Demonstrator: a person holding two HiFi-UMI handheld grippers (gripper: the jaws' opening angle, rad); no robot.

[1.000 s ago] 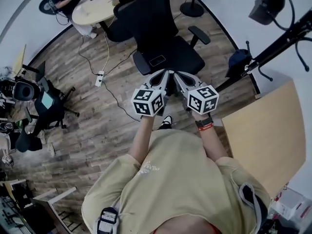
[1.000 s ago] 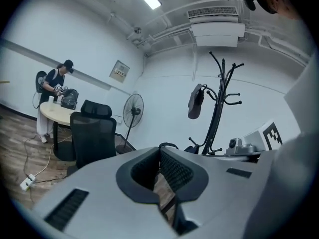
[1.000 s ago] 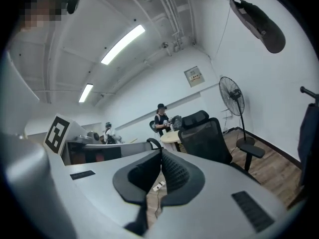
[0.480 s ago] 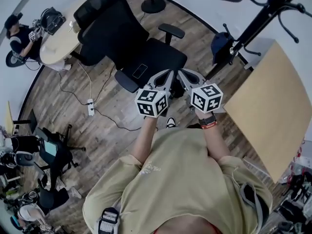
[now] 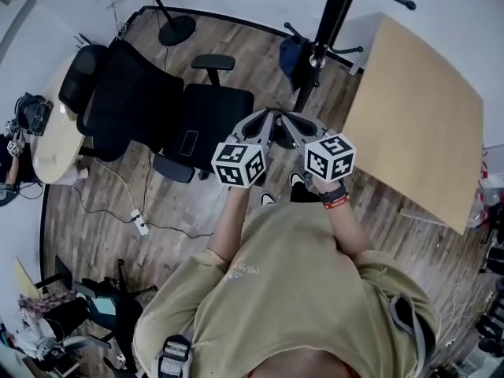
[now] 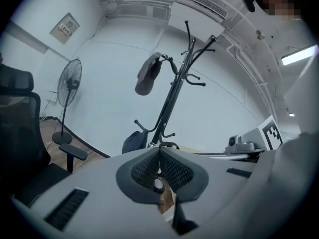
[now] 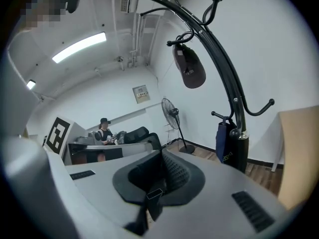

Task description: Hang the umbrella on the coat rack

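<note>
The black coat rack [image 5: 327,26] stands just ahead, its pole and hooks rising in the left gripper view [image 6: 172,98] and the right gripper view [image 7: 227,78]. A dark blue folded umbrella [image 5: 294,56] hangs from a low hook, also seen ahead of both grippers [image 6: 133,142] [image 7: 225,142]. A dark cap [image 6: 148,74] [image 7: 189,66] hangs on an upper hook. My left gripper [image 5: 266,121] [image 6: 159,148] and right gripper [image 5: 287,121] [image 7: 160,153] are side by side at chest height, short of the rack. Both are shut, with nothing between their jaws.
A black office chair [image 5: 197,120] stands to the left. A wooden table [image 5: 417,109] is on the right beside the rack. A standing fan [image 5: 177,30] [image 7: 172,111] is at the wall. A power strip with cable [image 5: 138,223] lies on the floor. A person [image 7: 104,128] sits at the far table.
The view has swung right: the coat rack and wooden table moved toward the centre and the chair slid left. Both grippers stayed shut and side by side.
</note>
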